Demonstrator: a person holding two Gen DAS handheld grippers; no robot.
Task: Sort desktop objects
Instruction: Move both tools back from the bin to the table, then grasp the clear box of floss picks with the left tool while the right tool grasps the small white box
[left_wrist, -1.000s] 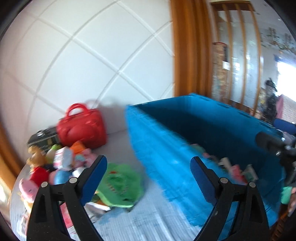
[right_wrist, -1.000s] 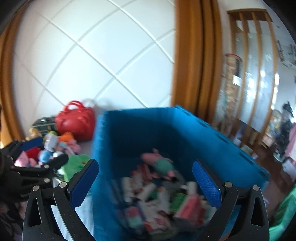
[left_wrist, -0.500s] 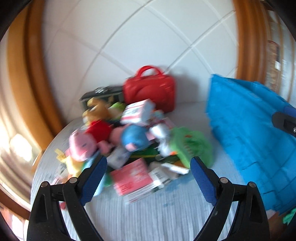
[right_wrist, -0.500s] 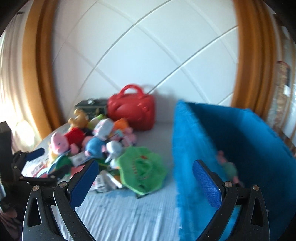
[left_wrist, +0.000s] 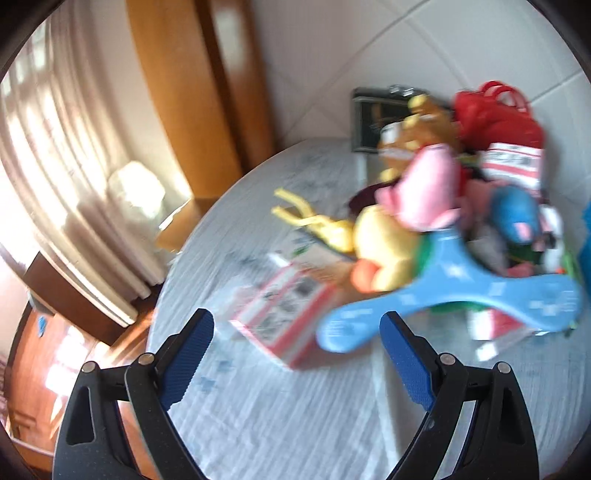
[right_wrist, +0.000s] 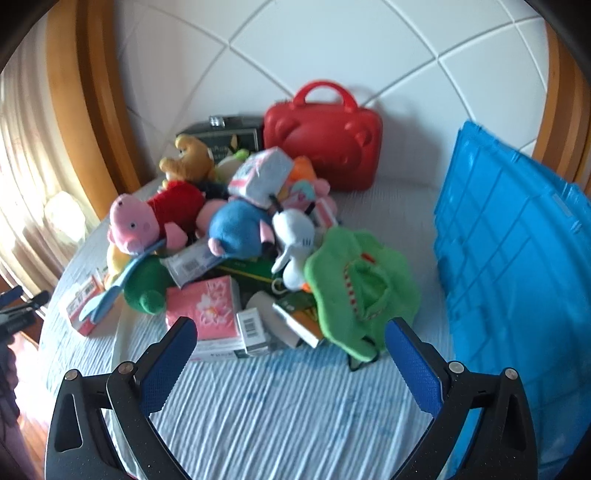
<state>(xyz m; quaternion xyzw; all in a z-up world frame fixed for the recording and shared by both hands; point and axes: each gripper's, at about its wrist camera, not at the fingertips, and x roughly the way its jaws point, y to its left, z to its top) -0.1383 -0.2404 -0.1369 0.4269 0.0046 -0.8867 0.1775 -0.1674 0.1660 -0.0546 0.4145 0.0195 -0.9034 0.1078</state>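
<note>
A heap of toys and small boxes lies on the round striped table (right_wrist: 295, 406). It holds a pink pig plush (right_wrist: 131, 223), a blue plush (right_wrist: 236, 229), a green plush (right_wrist: 362, 288), a pink tissue pack (right_wrist: 207, 306) and a blue boomerang (left_wrist: 443, 299). A red-and-white box (left_wrist: 284, 317) lies at the heap's left edge. My left gripper (left_wrist: 297, 347) is open and empty, just short of that box. My right gripper (right_wrist: 286, 350) is open and empty, in front of the tissue pack. The blue bin (right_wrist: 517, 266) stands to the right.
A red bear-face case (right_wrist: 325, 144) and a dark box (right_wrist: 225, 134) stand against the white padded wall behind the heap. The table's left edge drops to a wooden floor (left_wrist: 55, 350) beside a curtain (left_wrist: 55, 147). The left gripper shows at the right wrist view's left edge (right_wrist: 18, 310).
Both grippers have swung left, away from the blue bin and toward the heap. The left one has gone furthest, to the heap's left edge. Both stay open.
</note>
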